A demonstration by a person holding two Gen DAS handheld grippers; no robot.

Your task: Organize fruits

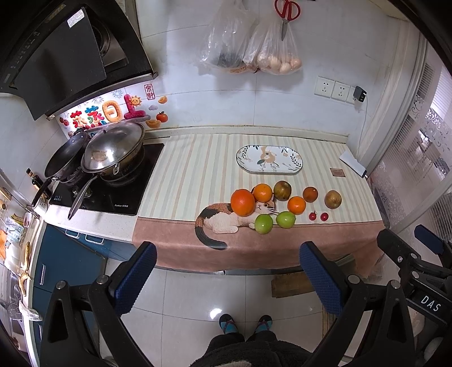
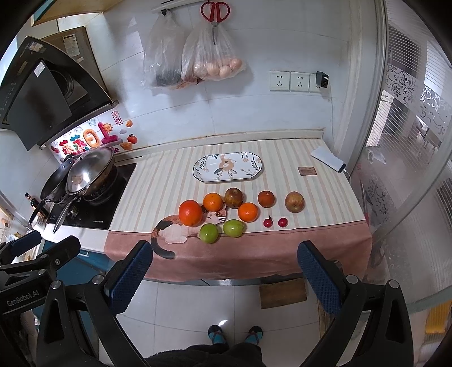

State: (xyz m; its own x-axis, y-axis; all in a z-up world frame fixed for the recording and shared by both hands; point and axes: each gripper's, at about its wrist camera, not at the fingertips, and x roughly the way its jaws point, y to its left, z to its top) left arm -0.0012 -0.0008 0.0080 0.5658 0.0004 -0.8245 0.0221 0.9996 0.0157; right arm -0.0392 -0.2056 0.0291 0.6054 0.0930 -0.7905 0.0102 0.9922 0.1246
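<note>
Several fruits lie on the striped counter cloth (image 1: 197,169): a large orange (image 1: 242,202) (image 2: 190,212), two smaller oranges (image 1: 262,192) (image 2: 248,212), two green apples (image 1: 263,223) (image 2: 209,233), brownish apples (image 1: 332,199) (image 2: 294,201) and two small red fruits (image 1: 312,216) (image 2: 267,223). An empty oval patterned plate (image 1: 269,159) (image 2: 227,167) lies behind them. My left gripper (image 1: 227,265) and right gripper (image 2: 224,264) are both open and empty, held above the floor in front of the counter edge, well short of the fruit.
A stove with lidded pans (image 1: 110,152) (image 2: 84,175) stands at the left. Bags (image 1: 248,50) and red scissors (image 2: 215,12) hang on the wall. A white power bank (image 2: 327,158) lies at the back right. A glass partition (image 2: 409,141) borders the right.
</note>
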